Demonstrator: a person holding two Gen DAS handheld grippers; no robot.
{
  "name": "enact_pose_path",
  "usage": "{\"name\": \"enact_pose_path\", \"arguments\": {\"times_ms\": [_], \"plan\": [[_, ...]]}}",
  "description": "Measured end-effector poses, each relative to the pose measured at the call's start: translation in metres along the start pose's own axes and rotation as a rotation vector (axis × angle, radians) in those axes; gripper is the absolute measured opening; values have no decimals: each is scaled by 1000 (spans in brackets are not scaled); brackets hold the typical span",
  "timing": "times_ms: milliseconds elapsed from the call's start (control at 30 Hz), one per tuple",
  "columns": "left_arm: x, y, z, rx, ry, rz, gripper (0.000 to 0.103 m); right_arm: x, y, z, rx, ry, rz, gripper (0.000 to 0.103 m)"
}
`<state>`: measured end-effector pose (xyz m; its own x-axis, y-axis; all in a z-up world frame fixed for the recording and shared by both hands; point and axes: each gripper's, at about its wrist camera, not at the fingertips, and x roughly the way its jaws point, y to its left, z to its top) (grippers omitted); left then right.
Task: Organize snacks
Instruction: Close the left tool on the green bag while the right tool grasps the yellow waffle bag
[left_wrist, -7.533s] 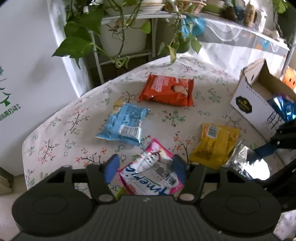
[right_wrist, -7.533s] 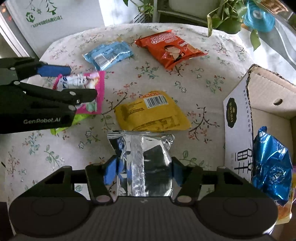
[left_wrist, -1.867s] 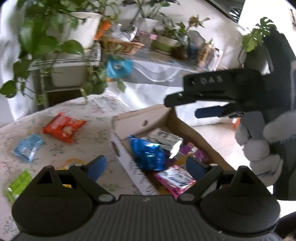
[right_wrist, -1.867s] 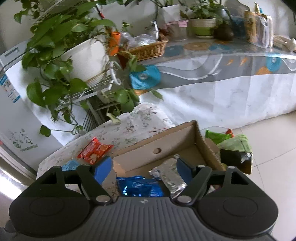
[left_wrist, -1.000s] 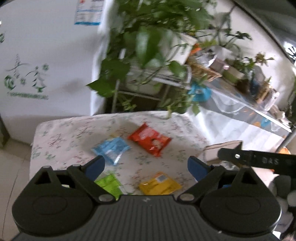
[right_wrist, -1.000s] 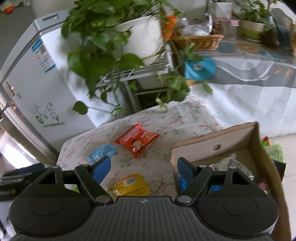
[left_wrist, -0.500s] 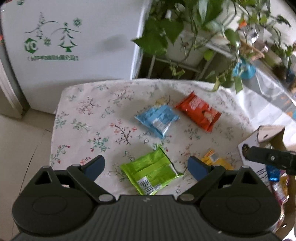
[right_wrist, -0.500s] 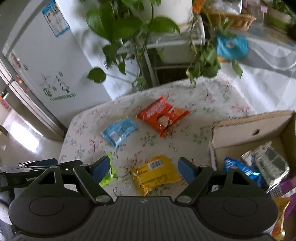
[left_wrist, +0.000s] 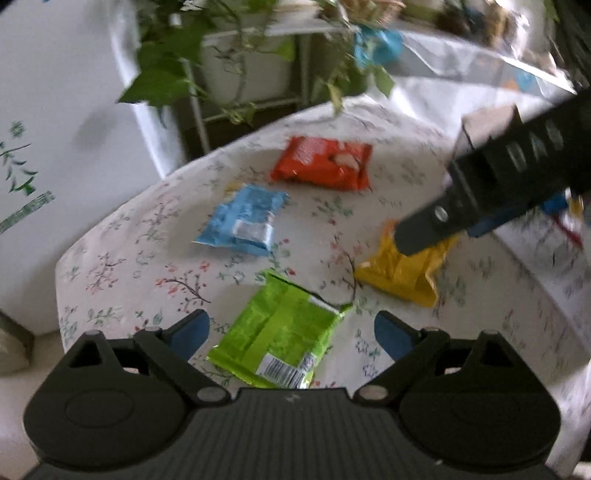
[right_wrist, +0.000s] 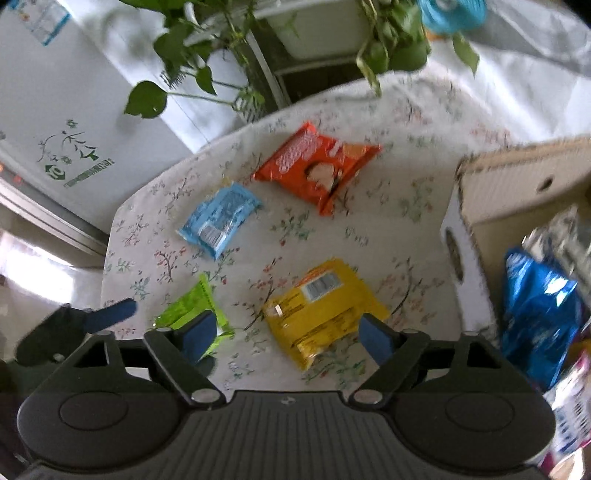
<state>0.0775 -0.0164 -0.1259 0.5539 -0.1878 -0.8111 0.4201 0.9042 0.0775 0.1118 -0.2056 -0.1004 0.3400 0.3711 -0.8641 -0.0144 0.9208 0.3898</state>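
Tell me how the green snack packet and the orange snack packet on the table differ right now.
The green packet sits at the near edge of the table, framed between the open left tongs; the orange packet lies at the far side, with nothing near it. The green one lies back side up, showing its centre seam and barcode; the orange one lies printed face up. The orange one looks wider. Both lie flat on the floral tablecloth, still outside the cardboard box.
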Motion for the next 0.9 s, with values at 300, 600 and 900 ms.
{"name": "enact_pose_path", "arguments": {"times_ms": [300, 600, 900], "plan": [[14, 8, -1, 49, -1, 2, 95, 22, 9, -2, 142, 44, -70, 90], [28, 2, 0, 70, -2, -22, 96, 49, 14, -2, 199, 31, -203, 90], [29, 0, 0, 45, -7, -42, 96, 62, 29, 1, 118, -7, -309, 91]]}}
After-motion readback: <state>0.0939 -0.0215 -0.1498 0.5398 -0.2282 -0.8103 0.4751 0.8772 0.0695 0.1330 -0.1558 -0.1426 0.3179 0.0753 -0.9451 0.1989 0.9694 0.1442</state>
